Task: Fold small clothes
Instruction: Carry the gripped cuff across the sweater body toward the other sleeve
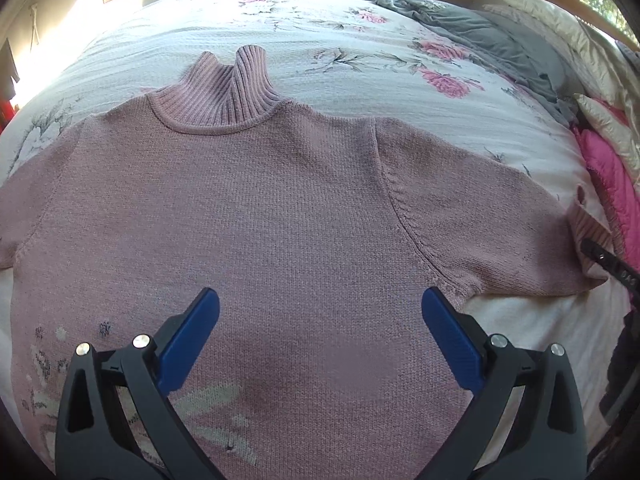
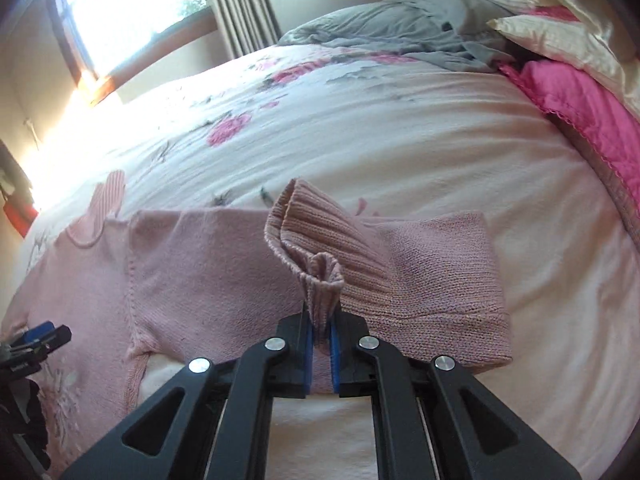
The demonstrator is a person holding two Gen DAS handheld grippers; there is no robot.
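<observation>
A pink knit sweater [image 1: 280, 208] with a ribbed turtleneck [image 1: 224, 92] lies flat on the bed, collar pointing away. My left gripper [image 1: 320, 316] hovers open over the sweater's chest, nothing between its blue pads. In the right wrist view my right gripper [image 2: 321, 332] is shut on the ribbed cuff [image 2: 316, 264] of the right sleeve [image 2: 436, 272], which is lifted and bent back over itself. The right gripper's tip shows at the edge of the left wrist view [image 1: 608, 260], at the sleeve end. The left gripper [image 2: 36, 340] appears at the left edge of the right wrist view.
The bed has a white floral cover [image 1: 320, 40]. A grey blanket [image 1: 480, 36], cream pillows [image 2: 560, 40] and a bright pink quilt [image 2: 580, 112] are heaped along the right side. A window [image 2: 132, 4] and curtain stand beyond the bed.
</observation>
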